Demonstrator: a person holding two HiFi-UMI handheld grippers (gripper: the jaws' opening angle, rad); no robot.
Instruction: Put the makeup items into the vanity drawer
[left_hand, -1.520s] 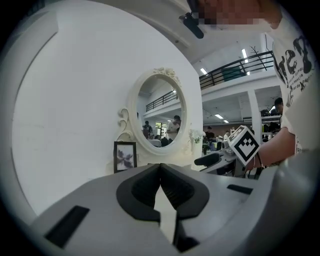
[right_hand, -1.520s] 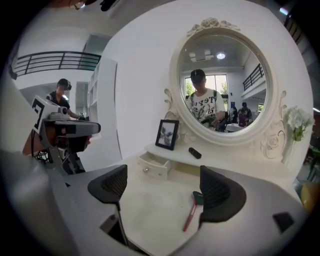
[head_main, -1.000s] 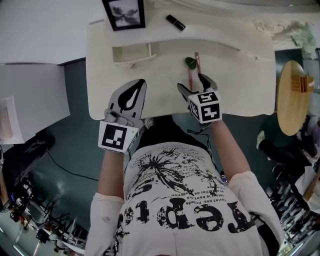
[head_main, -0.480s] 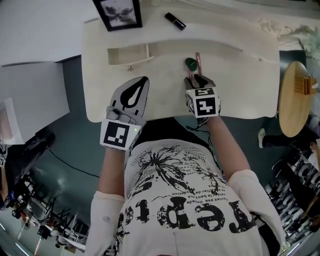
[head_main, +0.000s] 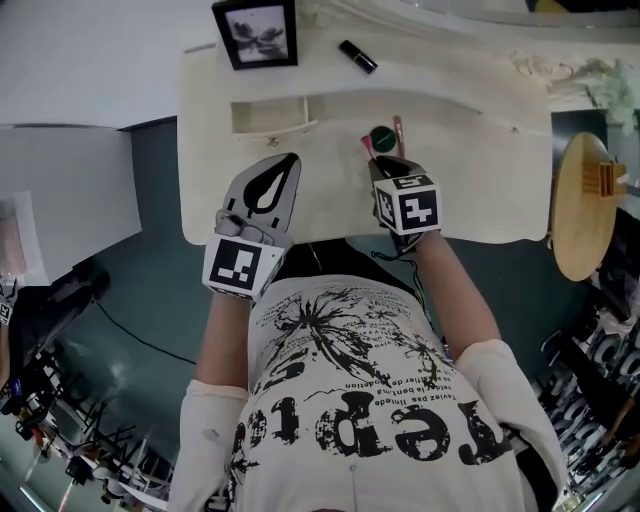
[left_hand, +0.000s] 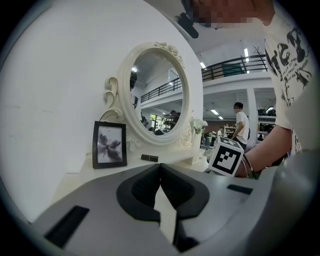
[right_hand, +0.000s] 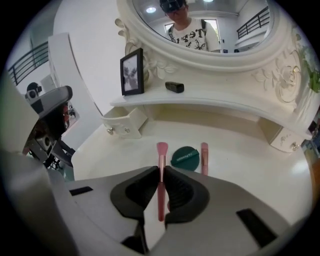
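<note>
My right gripper (head_main: 384, 163) (right_hand: 161, 170) is shut on a pink makeup brush (right_hand: 161, 155) on the cream vanity top (head_main: 480, 170); its jaws have just been closing with the handle between them. The bristle end (head_main: 366, 144) sticks out past the fingertips. To the right of it lie a round green compact (head_main: 382, 137) (right_hand: 185, 157) and a second pink brush (head_main: 399, 130) (right_hand: 204, 157). A black lipstick (head_main: 357, 56) (right_hand: 174, 87) rests on the upper shelf. The small drawer (head_main: 268, 115) (right_hand: 122, 122) at the left stands pulled out. My left gripper (head_main: 289, 159) (left_hand: 160, 165) is shut and empty, held over the tabletop's front left.
A framed picture (head_main: 256, 32) (left_hand: 109, 144) leans at the back left beside the oval mirror (left_hand: 155, 95). A round wooden stool (head_main: 585, 195) stands to the right of the vanity. White panels lean at the left.
The right gripper's jaws, open around the pink brush a second ago, have closed on its handle. The left gripper has kept its place.
</note>
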